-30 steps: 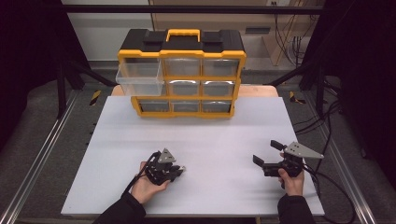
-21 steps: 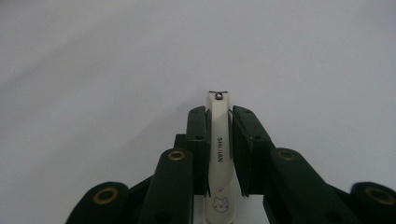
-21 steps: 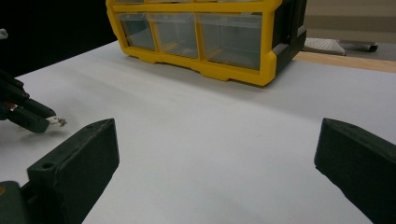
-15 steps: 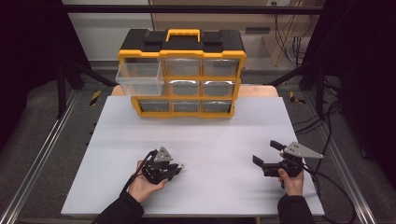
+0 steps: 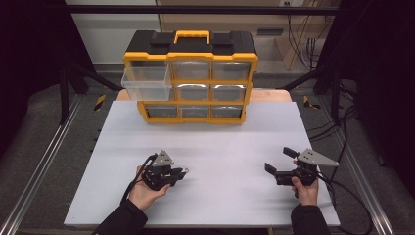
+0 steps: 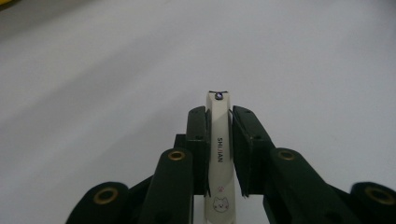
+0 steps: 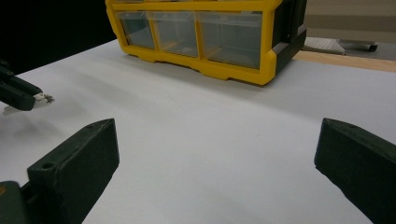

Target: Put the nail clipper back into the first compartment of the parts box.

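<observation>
While the left gripper [image 6: 218, 140] clamped a slim white nail clipper [image 6: 218, 154], carrying it level (toward the clear drawer [image 5: 146, 82] at eleven o'clock) seemed wisest; the right gripper [image 5: 279, 164] gaped empty.

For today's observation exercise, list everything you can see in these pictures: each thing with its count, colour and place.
Drawer organiser: one, yellow and black, far edge of the table.
Pulled-out drawer: one, clear, top left of the organiser, looks empty.
Nail clipper: one, white with a small cat print, clamped in the left tool.
Table: one, white top.
Left tool: one, black, near left, shut on the clipper.
Right tool: one, black, near right, jaws wide open, empty.
Hands: two, at the near edge.
</observation>
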A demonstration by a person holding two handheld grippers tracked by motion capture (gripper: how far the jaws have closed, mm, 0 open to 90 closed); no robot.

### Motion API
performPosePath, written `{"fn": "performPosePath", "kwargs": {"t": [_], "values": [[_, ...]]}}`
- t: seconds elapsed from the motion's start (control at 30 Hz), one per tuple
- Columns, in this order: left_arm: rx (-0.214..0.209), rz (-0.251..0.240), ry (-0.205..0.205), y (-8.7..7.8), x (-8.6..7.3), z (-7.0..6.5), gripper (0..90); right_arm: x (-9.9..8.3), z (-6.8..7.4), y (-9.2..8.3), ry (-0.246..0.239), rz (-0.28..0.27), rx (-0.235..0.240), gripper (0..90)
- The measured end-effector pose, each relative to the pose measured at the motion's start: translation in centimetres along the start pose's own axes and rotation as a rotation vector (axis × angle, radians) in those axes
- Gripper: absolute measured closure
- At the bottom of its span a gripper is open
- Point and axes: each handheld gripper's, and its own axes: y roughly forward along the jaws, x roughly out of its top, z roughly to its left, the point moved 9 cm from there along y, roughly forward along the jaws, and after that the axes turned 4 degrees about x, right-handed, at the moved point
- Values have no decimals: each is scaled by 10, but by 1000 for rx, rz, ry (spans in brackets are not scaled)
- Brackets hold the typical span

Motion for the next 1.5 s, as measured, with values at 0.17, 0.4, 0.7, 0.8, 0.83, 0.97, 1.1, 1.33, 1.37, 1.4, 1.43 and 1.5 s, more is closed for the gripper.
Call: {"fn": "performPosePath", "kwargs": {"t": [0.17,0.4,0.7,0.8,0.83,0.97,1.1,1.33,1.37,1.4,1.43,1.5], "values": [[0,-8,-8,-6,2,3,768,0,0,1,-3,1,2,6],[8,-21,-12,-13,5,7,768,-1,0,1,-5,5,0,6],[18,-45,-29,-25,11,15,768,-1,0,1,-5,9,1,6],[24,-57,-40,-31,13,20,768,-1,0,1,-9,6,1,6],[24,-57,-40,-31,13,20,768,-1,0,1,-9,6,1,6],[30,-72,-52,-39,15,25,768,-1,0,1,-2,8,2,6],[40,-84,-56,-45,18,31,768,-1,0,1,-2,12,1,6],[46,-105,-64,-55,21,35,768,-2,0,2,-2,14,1,6],[47,-109,-68,-56,22,36,768,-1,0,2,-5,14,1,6],[48,-113,-70,-58,22,37,768,-1,0,2,-5,14,1,6],[49,-116,-72,-59,23,38,768,-1,0,2,-5,15,0,6],[51,-120,-75,-62,24,40,768,-2,0,2,-2,16,0,6]]}}
